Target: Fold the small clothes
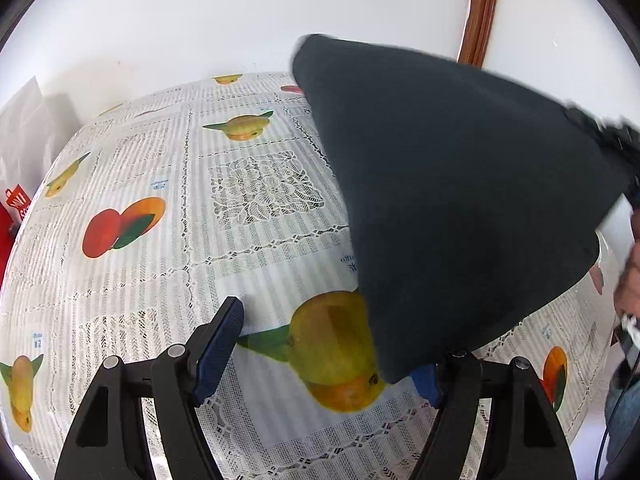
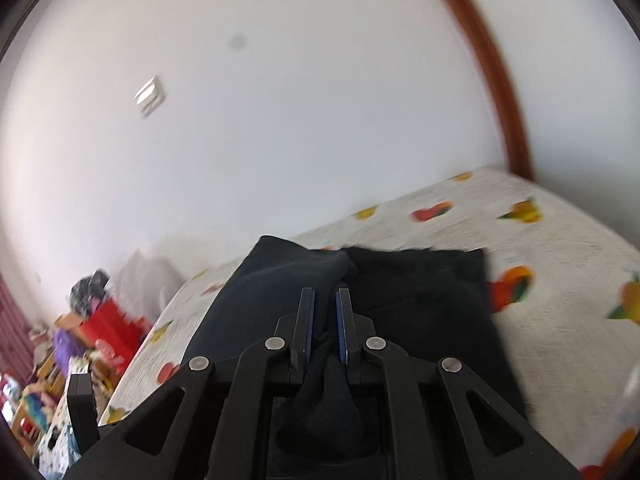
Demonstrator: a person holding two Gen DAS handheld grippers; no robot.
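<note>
Dark garment (image 1: 460,200), soft and limp, lifted over fruit-print table (image 1: 160,160), pinched tight in right claw (image 2: 325,320); left claw (image 1: 328,344) spread wide, seemingly brushing its lower corner, best grasped there.

We see white lettering on a red bag (image 1: 16,204), cut off, unreadable. Small blue marks on the tablecloth (image 1: 160,185) are illegible too.

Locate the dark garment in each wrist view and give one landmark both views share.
Left wrist view: dark garment hangs lifted at right of centre, above the table.
Right wrist view: it fills the lower centre, a bunch pinched in the right gripper.
Shared landmark: fruit-print tablecloth.
</note>
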